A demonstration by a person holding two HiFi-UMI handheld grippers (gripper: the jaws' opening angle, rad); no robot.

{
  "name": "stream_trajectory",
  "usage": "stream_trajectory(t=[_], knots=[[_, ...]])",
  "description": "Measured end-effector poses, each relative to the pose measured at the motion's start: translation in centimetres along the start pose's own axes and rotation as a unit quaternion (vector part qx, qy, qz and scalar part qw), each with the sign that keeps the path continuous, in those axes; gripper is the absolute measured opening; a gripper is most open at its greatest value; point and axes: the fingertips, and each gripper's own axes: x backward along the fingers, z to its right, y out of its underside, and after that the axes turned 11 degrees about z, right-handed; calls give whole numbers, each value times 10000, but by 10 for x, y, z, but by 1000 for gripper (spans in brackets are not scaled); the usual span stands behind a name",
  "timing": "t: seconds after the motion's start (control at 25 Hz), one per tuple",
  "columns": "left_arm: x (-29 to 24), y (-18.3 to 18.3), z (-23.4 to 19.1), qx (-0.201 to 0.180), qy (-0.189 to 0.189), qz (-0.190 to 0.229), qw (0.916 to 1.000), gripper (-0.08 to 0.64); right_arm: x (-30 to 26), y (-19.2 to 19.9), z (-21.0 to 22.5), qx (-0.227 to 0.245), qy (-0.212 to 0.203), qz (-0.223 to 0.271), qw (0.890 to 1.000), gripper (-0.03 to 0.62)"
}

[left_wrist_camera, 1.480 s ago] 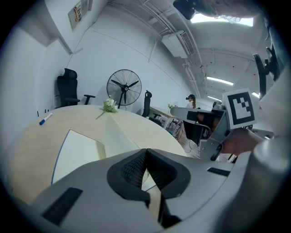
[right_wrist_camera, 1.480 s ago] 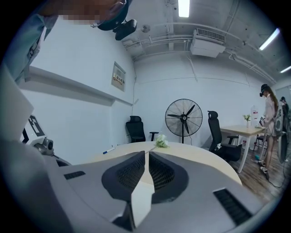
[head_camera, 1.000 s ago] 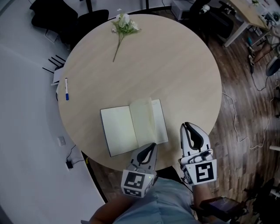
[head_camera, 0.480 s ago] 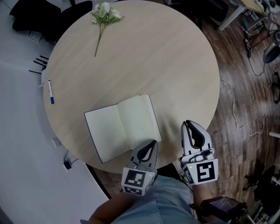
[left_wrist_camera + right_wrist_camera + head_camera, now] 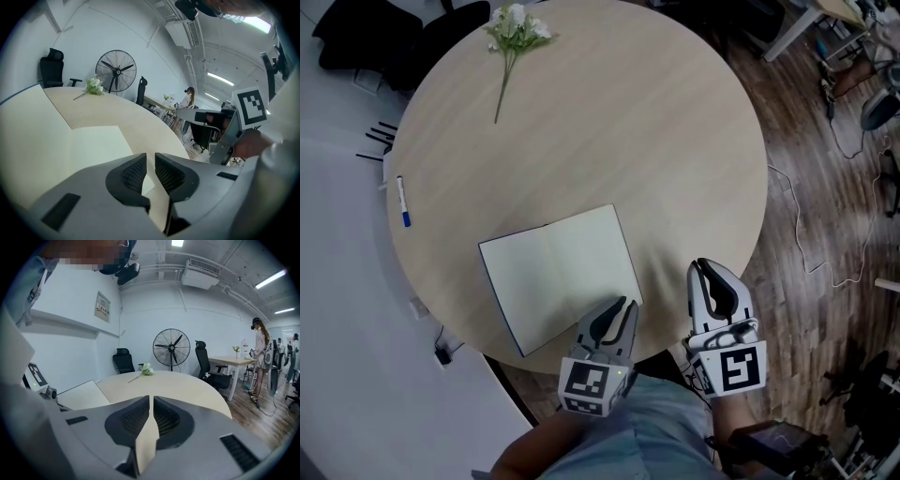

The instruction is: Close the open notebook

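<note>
The notebook (image 5: pixel 553 277) lies open and flat on the round table (image 5: pixel 675 141), blank cream pages up, a thin dark cover edge along its left side. My left gripper (image 5: pixel 617 306) hovers at the notebook's near right corner. Its jaws have just been opening, and only a narrow gap with nothing in it shows between them. In the left gripper view the pages (image 5: pixel 89 140) spread out ahead of that gripper (image 5: pixel 150 161). My right gripper (image 5: pixel 704 270) sits shut and empty to the right of the notebook, near the table's near edge. From that gripper (image 5: pixel 151 404), the notebook (image 5: pixel 79 394) shows at the left.
A white flower sprig (image 5: pixel 512 30) lies at the table's far side and a blue-capped pen (image 5: pixel 401 202) near its left edge. A standing fan (image 5: pixel 171 347), office chairs (image 5: pixel 123 361) and a person (image 5: pixel 260 352) are beyond the table. Cables trail over the wooden floor (image 5: pixel 825 234).
The page that stood up at the notebook's middle has dropped flat. The left gripper's jaws have parted slightly. The head view has shifted, so the table sits further left in it.
</note>
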Motion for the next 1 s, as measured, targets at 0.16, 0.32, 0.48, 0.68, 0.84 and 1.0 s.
stream_trajectory(t=[0.16, 0.32, 0.48, 0.68, 0.84, 1.0], knots=[[13, -12, -3, -41, -60, 201, 9998, 62, 1, -9, -15, 47, -105, 107, 9999, 52], [37, -32, -3, -101, -218, 491, 9985, 84, 6, -31, -36, 141, -302, 224, 9992, 52], [79, -50, -16, -167, -564, 826, 9948, 112, 11, -52, -72, 223, -627, 437, 9968, 52], [140, -69, -47, -72, -1184, 1333, 9839, 154, 9, -73, -129, 321, -1164, 622, 9907, 52], [187, -82, -71, 1, -1706, 1734, 9700, 173, 4, -78, -170, 416, -1565, 631, 9848, 52], [216, -75, -93, 140, -2014, 1894, 9609, 187, -5, -71, -201, 498, -1845, 572, 9799, 52]])
